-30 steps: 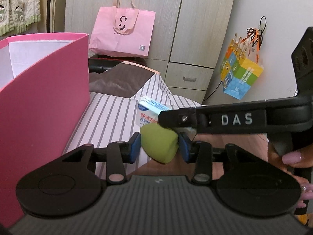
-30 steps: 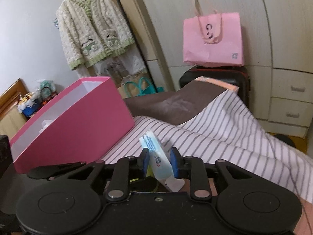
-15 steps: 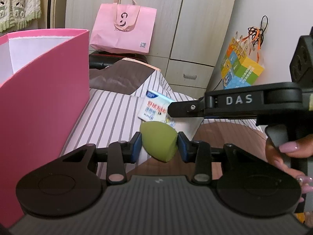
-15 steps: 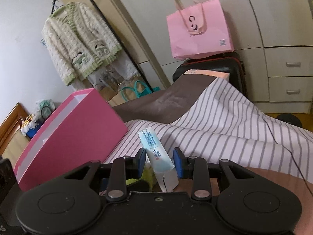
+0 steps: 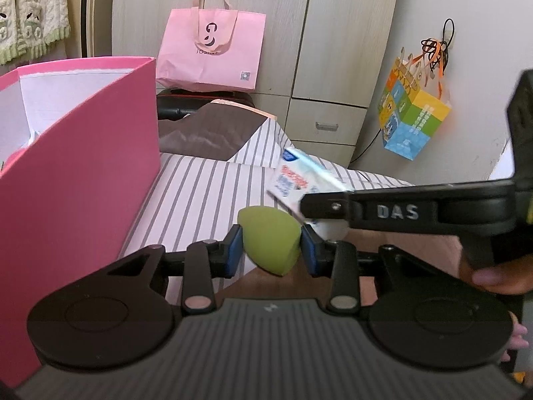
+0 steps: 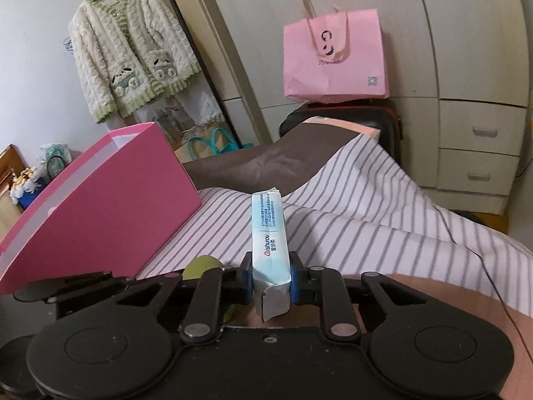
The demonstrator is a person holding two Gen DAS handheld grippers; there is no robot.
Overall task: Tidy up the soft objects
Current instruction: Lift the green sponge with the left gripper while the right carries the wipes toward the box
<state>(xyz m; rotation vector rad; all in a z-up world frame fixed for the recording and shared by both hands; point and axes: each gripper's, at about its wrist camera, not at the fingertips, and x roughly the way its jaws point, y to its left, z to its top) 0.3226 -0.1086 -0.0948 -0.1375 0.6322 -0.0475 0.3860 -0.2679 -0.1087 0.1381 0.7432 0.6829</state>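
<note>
A green teardrop-shaped sponge [image 5: 268, 241] sits squeezed between the blue pads of my left gripper [image 5: 270, 250], held above the striped bedsheet [image 5: 206, 193]. My right gripper [image 6: 270, 278] is shut on a light-blue tissue pack [image 6: 269, 233] that stands on edge, lifted off the sheet. In the left wrist view that pack [image 5: 293, 180] shows tilted just behind the sponge, with the right gripper's black arm marked DAS [image 5: 396, 211] crossing from the right. The sponge's top [image 6: 201, 265] peeks out at lower left in the right wrist view. A pink open box [image 5: 76, 173] [image 6: 103, 203] stands to the left.
A pink tote bag [image 5: 210, 50] rests on a dark suitcase [image 6: 366, 116] against the wardrobe. A colourful paper bag [image 5: 413, 116] hangs on the right wall. A knitted cardigan [image 6: 130, 50] hangs on a rack at the left. A hand [image 5: 493, 273] grips the right handle.
The right gripper closed onto the tissue pack and lifted it, turning it upright on edge. The left gripper squeezed tighter on the green sponge and stayed nearly in place.
</note>
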